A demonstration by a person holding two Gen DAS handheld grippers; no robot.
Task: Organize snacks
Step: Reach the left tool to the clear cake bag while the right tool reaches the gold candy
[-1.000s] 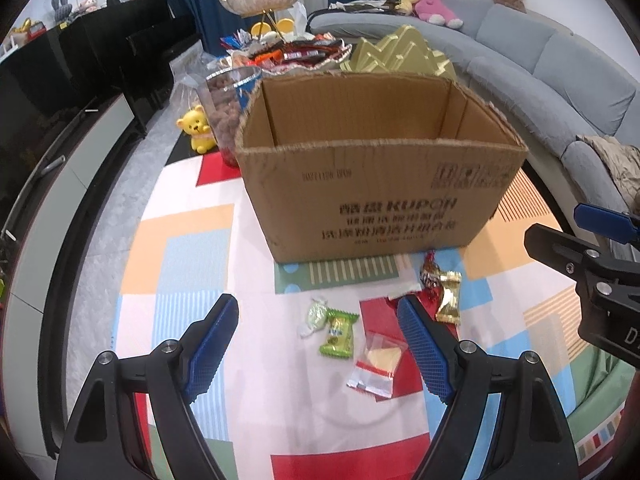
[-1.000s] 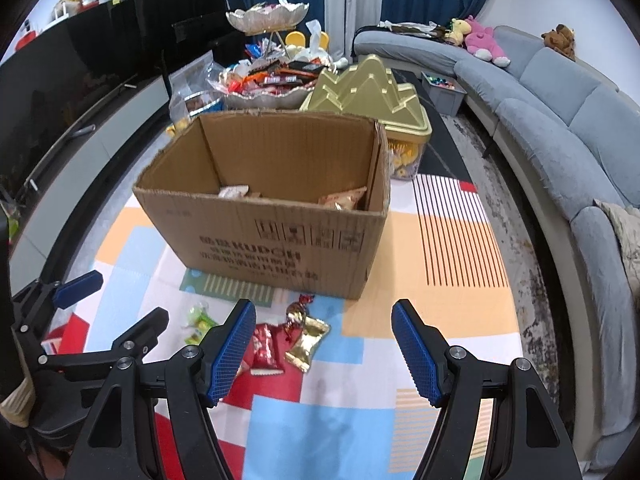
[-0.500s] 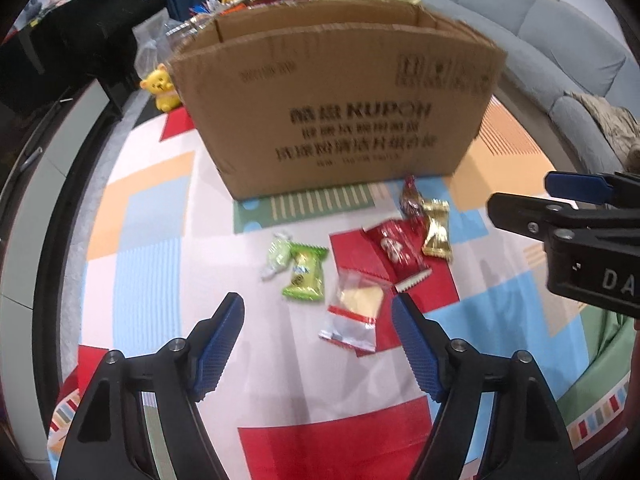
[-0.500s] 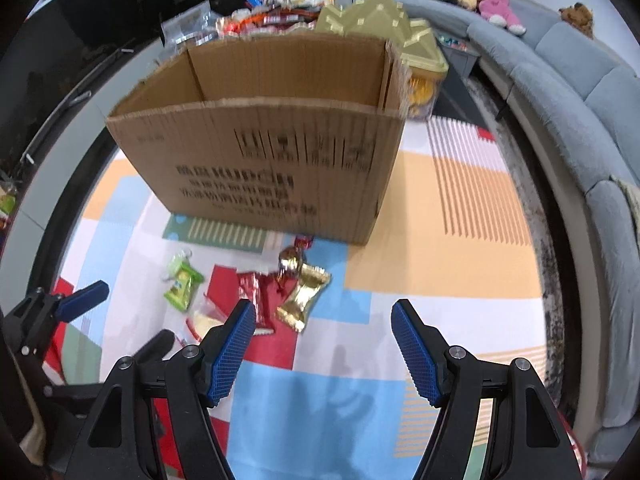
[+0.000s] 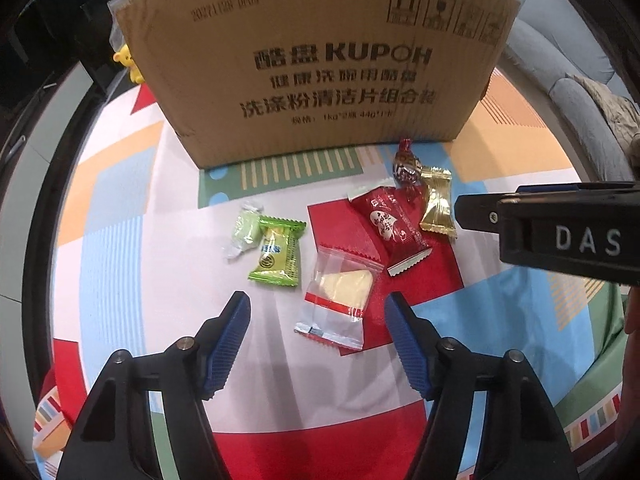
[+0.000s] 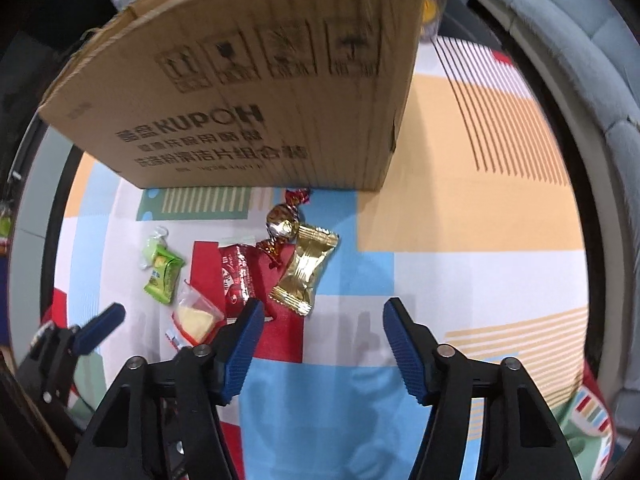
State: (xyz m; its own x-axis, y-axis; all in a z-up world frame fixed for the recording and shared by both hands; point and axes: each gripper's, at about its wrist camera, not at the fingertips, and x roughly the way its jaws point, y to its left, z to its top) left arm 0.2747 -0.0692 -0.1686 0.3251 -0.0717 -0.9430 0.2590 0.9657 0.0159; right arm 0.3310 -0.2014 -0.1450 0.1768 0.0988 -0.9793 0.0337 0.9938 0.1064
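Left claw released, jaws closing, clear snack packet just ahead, right claw released, jaws closing, gold candy ahead-left

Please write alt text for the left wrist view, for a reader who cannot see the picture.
The open left tongs hang over a clear packet holding a pale yellow snack on a colourful patterned mat, nothing gripped. Green, red and gold wrapped snacks lie beyond it, in front of a cardboard box; the right tongs enter from the right edge.
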